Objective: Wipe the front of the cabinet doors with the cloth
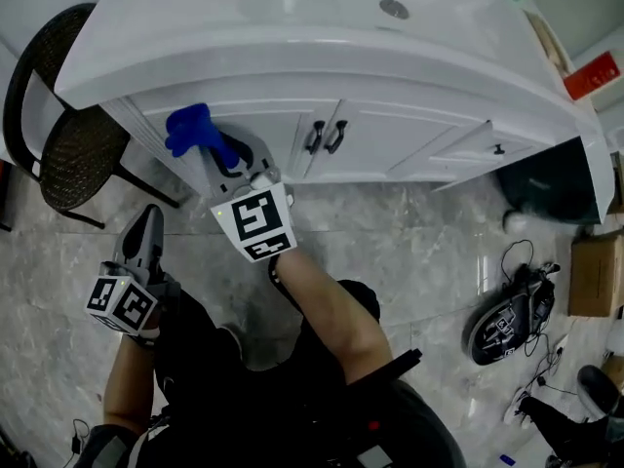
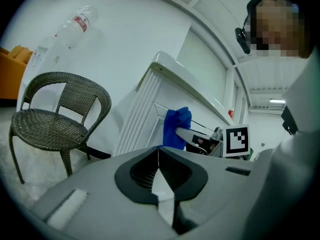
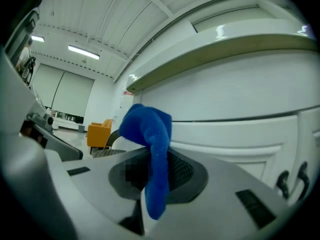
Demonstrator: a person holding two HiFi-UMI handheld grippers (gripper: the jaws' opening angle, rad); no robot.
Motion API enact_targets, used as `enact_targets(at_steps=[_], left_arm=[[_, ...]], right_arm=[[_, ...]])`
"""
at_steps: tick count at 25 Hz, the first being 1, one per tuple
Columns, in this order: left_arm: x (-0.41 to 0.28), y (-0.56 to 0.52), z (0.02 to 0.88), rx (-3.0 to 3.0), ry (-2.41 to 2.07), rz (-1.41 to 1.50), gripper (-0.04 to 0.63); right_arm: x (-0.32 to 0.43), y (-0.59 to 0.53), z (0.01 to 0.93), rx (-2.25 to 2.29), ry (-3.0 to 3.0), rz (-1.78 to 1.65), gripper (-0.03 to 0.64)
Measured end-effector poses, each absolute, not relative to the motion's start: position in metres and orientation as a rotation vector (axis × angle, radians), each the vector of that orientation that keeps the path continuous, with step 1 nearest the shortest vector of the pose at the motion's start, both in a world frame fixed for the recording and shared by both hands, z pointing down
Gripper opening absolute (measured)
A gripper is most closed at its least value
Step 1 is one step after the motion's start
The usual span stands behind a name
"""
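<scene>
A blue cloth (image 1: 192,130) is bunched against the left white cabinet door (image 1: 263,135), under the counter's edge. My right gripper (image 1: 226,152) is shut on the cloth (image 3: 150,149), whose tail hangs down between the jaws. In the left gripper view the cloth (image 2: 176,126) shows pressed on the door panel (image 2: 150,119). My left gripper (image 1: 144,234) hangs low and to the left, away from the cabinet, its jaws shut together with nothing between them (image 2: 159,176).
A dark wicker chair (image 1: 68,135) stands left of the cabinet. Two black door handles (image 1: 325,136) sit at the doors' middle, and a drawer knob (image 1: 497,149) further right. Cables and a dark device (image 1: 512,310) lie on the marble floor at right.
</scene>
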State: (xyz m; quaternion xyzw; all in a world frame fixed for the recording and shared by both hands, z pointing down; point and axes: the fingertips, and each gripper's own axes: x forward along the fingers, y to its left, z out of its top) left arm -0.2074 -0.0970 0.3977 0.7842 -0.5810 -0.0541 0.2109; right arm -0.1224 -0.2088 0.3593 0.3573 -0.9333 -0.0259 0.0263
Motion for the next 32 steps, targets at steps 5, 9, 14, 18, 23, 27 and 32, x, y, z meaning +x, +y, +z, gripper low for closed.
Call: enact_targets(at_steps=[5, 9, 14, 18, 23, 27, 32], left_arm=[[-0.178, -0.111, 0.41, 2.268, -1.523, -0.181, 0.003], [-0.144, -0.118, 0.409, 2.33, -1.416, -0.193, 0.003], [-0.108, -0.122, 0.405, 2.387, -1.318, -0.193, 0.003], [-0.104, -0.126, 0.416, 2.375, -1.309, -0.192, 0.003], [-0.136, -0.125, 0.432, 2.288, -1.366, -0.201, 0.003], [-0.182, -0.112, 0.436, 2.218, -1.479, -0.212, 0.003], [-0.241, -0.082, 0.44, 2.091, -1.628, -0.209, 0.003]], right_arm=[[-0.048, -0.226, 0.368, 1.331, -2.801, -0.046, 0.052], [0.023, -0.236, 0.37, 1.551, -2.654, 0.003, 0.052], [0.093, -0.231, 0.365, 1.742, -2.561, 0.131, 0.052], [0.112, -0.215, 0.355, 1.854, -2.568, 0.139, 0.052], [0.031, -0.181, 0.324, 1.652, -2.866, 0.081, 0.052], [-0.08, -0.158, 0.327, 1.26, -3.068, 0.088, 0.052], [-0.182, -0.146, 0.375, 0.962, -3.112, 0.216, 0.052]])
